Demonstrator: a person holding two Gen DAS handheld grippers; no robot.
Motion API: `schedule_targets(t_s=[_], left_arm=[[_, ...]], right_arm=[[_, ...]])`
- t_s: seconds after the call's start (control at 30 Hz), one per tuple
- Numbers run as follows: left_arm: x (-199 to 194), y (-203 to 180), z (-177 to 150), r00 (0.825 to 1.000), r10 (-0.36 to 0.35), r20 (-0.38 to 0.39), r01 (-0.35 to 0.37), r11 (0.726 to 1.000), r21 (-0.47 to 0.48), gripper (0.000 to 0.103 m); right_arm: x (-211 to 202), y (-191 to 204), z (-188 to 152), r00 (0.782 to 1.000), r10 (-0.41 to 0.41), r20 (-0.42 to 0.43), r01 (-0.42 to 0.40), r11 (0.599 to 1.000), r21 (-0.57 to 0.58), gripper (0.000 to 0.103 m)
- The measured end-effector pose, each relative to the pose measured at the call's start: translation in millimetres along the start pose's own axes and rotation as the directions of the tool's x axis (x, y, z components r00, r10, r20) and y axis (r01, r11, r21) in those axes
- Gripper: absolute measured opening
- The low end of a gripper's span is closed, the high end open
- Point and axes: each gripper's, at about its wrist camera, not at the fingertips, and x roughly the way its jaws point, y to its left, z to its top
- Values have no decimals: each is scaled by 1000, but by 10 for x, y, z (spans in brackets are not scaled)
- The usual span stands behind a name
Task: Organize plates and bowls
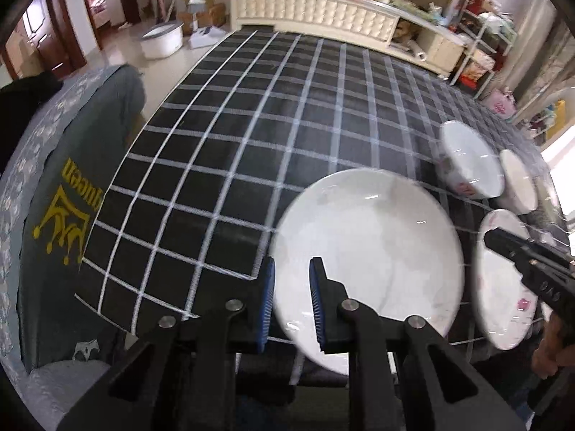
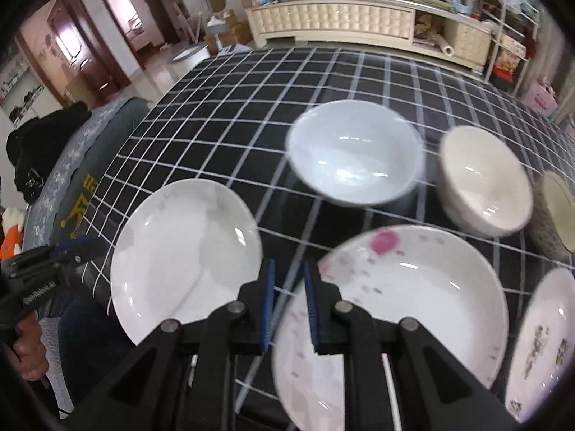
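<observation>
A plain white plate (image 1: 370,258) lies on the black checked tablecloth (image 1: 251,115); it also shows in the right wrist view (image 2: 183,251). My left gripper (image 1: 291,301) is open with its fingers straddling this plate's left rim. A pink-flowered plate (image 2: 413,298) lies to the right; it also shows in the left wrist view (image 1: 503,287). My right gripper (image 2: 288,305) is open, its fingers astride that plate's left rim. Behind stand a white bowl (image 2: 354,151) and a cream bowl (image 2: 485,179).
A patterned plate (image 2: 542,337) lies at the far right, with another bowl (image 2: 557,208) behind it. A grey cushioned seat (image 1: 72,186) stands left of the table. A white cabinet (image 2: 334,21) with clutter runs along the back wall.
</observation>
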Motion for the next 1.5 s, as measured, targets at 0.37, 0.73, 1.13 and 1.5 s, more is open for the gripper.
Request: schedule_targets(t_s=[0.37, 0.73, 1.13, 1.5], left_arm=[[-100, -1091, -63, 991, -135, -14, 136, 972, 192, 18], [96, -1773, -202, 980, -179, -91, 198, 940, 278, 23], [466, -1903, -190, 978, -143, -152, 183, 937, 298, 25], [686, -1955, -166, 972, -147, -186, 197, 935, 293, 19]], right_arm=[[-438, -650, -279, 992, -105, 64, 99, 991, 87, 21], [-524, -1280, -508, 986, -160, 37, 152, 975, 164, 30], [-335, -1481, -509, 989, -146, -11, 146, 974, 172, 46], [-152, -1526, -452, 988, -145, -55, 152, 977, 152, 45]])
